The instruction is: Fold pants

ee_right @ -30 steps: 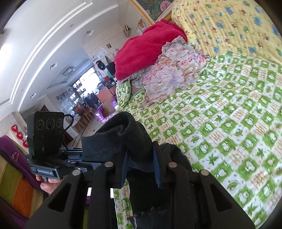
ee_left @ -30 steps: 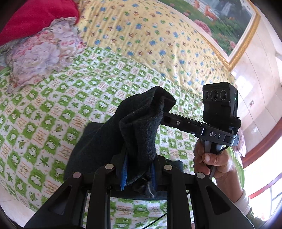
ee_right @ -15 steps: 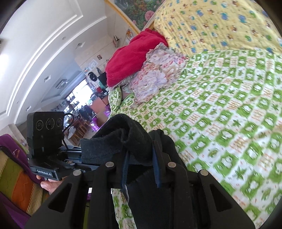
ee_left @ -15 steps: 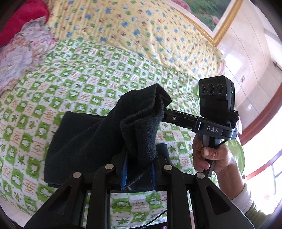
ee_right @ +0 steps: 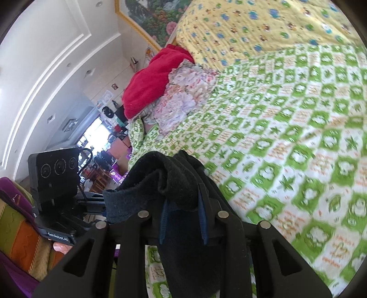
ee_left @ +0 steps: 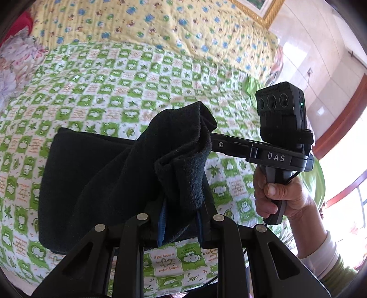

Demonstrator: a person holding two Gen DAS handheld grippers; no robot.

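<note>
- Dark, near-black fleecy fabric pants (ee_left: 110, 174): one bunched edge clamped in the left claw (ee_left: 180, 225), jaws narrow, blue pads pressing the cloth from both sides; the rest of the cloth runs away to the claw's left and lies flat on the bed.
- Right claw (ee_right: 183, 222): jaws also narrow and closed on a bunched fold of the same pants (ee_right: 165, 181); cloth bulges over the top of the fingers and hangs below them.
- Both claws hold the pants edge lifted, close beside each other; right claw reaches in just right of the left claw's grip, its tips hidden behind the cloth.
- Under and ahead of the claws: green-and-white checked cartoon-print bedsheet (ee_left: 114, 75).
- Beyond it: yellow quilted cover with blue flower print (ee_left: 160, 25).
- No containers in view.
- Left view only: bare hand (ee_left: 275, 194) gripping the right claw's handle, white sleeve cuff (ee_left: 321, 249), gold-framed picture (ee_left: 263, 9), most of the flat part of the pants.
- Right view only: red plush blanket (ee_right: 151, 80) and pale floral cloth bundle (ee_right: 183, 96) far ahead-left of the claw, striped orange-green cloth (ee_right: 20, 238) at lower left, cluttered room through a doorway, blurred.
</note>
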